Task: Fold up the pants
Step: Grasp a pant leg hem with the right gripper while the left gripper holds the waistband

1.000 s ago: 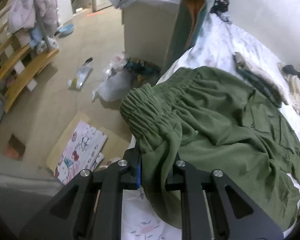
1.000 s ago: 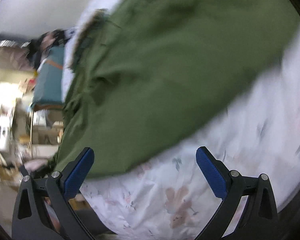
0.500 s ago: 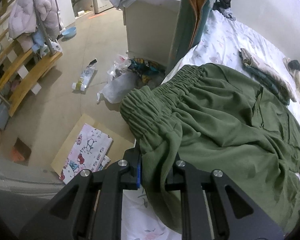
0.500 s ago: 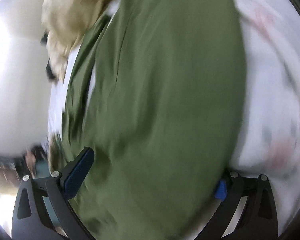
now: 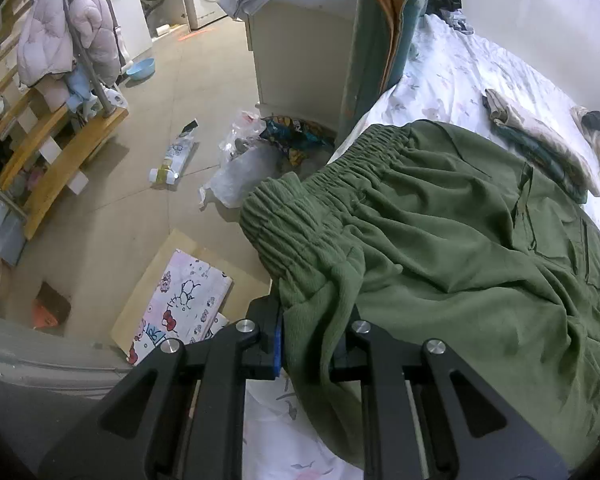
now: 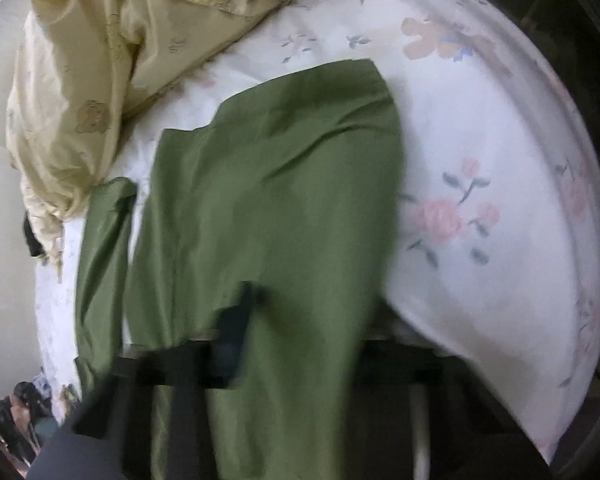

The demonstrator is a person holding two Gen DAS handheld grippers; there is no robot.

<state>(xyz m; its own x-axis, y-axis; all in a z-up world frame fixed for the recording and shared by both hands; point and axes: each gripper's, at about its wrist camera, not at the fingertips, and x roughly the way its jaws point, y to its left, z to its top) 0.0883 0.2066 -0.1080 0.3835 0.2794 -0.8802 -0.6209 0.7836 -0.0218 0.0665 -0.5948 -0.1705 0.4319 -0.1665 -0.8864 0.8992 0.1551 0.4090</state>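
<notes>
Your left tool point(image 5: 314, 338) is clenched on the olive-green pants point(image 5: 440, 240) just below the gathered waistband point(image 5: 300, 216), which hangs over the bed's edge at 11 o'clock from the tool. The pants spread toward 2 o'clock across the floral bedsheet point(image 5: 452, 60). Your right tool point(image 6: 296, 344) shows blurred, its fingers close on either side of a pant leg point(image 6: 284, 184), apparently grasping it; bare sheet lies at 3 o'clock, a cream quilt point(image 6: 100, 60) at 10. Only the left view shows the floor point(image 5: 180, 92) and folded clothes point(image 5: 540, 136).
</notes>
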